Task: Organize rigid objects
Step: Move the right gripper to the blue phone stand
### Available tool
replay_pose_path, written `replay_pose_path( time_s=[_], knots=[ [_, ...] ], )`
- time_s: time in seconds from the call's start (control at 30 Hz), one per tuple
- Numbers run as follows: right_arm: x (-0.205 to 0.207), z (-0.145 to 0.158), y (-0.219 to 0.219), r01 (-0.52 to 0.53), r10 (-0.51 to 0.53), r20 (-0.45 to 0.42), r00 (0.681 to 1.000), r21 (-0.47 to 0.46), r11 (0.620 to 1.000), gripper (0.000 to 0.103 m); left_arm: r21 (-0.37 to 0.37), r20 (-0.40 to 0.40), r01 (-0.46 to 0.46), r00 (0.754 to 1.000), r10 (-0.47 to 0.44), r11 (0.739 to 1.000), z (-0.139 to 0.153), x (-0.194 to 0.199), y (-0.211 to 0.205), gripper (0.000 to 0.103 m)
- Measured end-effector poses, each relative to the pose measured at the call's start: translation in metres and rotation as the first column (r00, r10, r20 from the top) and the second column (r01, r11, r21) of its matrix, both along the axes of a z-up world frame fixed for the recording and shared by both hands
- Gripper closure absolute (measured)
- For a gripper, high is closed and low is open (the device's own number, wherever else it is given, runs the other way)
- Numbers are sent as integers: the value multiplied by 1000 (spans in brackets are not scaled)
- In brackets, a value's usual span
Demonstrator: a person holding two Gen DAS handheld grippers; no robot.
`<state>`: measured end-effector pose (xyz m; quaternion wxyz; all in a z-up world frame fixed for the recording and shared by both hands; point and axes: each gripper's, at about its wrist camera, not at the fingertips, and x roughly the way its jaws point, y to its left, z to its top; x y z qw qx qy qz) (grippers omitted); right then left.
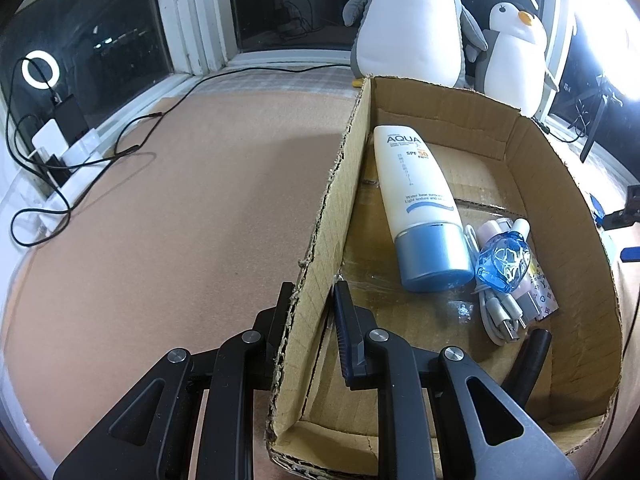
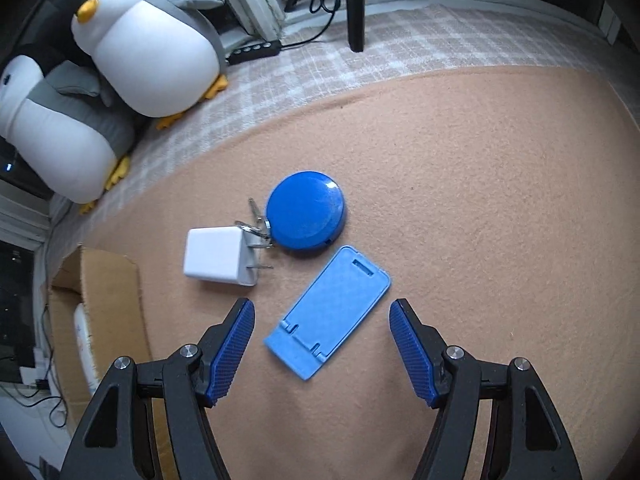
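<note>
My left gripper is shut on the left wall of an open cardboard box, one finger outside, one inside. In the box lie a white sunscreen tube with a blue cap, a clear blue bottle, a coiled white cable, a patterned sachet and a black tube. My right gripper is open, its fingers either side of a light blue phone stand lying flat on the mat. Beyond it lie a round blue case and a white plug adapter.
Two plush penguins sit at the back by the window. The box corner shows at the left of the right wrist view. Black cables and a white holder lie at the mat's left edge. A power strip lies behind.
</note>
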<state>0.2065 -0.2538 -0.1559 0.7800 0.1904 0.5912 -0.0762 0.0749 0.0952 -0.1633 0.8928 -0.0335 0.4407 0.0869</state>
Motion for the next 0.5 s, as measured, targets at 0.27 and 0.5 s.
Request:
replay_pose_path(
  time_s=[0.27, 0.5],
  knots=[
    [9, -10, 16, -64, 58, -42, 997, -144, 988, 37, -18, 6, 1, 1000, -1, 1000, 0, 0, 1, 86],
    [3, -12, 23, -161, 152, -60, 987, -196, 967, 37, -21, 7, 0, 1000, 0, 1000, 0, 0, 1, 86]
  ],
)
